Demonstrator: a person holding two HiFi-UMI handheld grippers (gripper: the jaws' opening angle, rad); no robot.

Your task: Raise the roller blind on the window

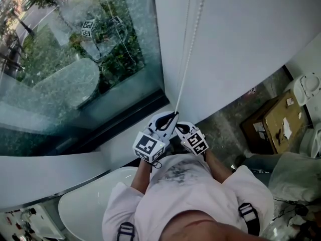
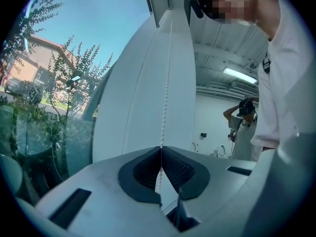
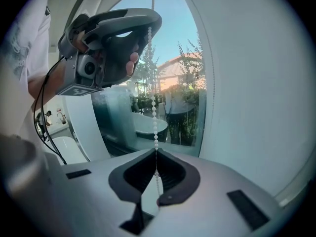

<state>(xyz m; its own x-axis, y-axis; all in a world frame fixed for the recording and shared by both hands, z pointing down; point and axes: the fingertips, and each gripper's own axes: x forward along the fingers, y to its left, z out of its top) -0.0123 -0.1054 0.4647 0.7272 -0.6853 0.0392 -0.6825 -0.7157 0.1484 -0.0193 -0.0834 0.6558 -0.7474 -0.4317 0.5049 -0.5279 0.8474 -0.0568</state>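
The white roller blind point(image 1: 241, 39) hangs beside the window glass point(image 1: 75, 64). Its bead chain point(image 1: 193, 34) runs down from the top to both grippers, close in front of my chest. My left gripper point(image 1: 170, 117) is shut on the chain, which is pinched between its dark pads point(image 2: 161, 148); the chain point(image 2: 167, 83) rises from there along the blind point(image 2: 143, 102). Just below it, my right gripper point(image 1: 182, 129) is shut on the same chain point(image 3: 155, 117) at its jaw tips point(image 3: 156, 152). The left gripper point(image 3: 111, 43) shows higher up the strand in the right gripper view.
A white bathtub point(image 1: 85, 205) lies below my left side. To the right stand a cardboard box point(image 1: 273, 122) and a white toilet point(image 1: 307, 89). Another person point(image 2: 242, 127) stands across the room. The dark window sill point(image 1: 120, 119) runs under the glass.
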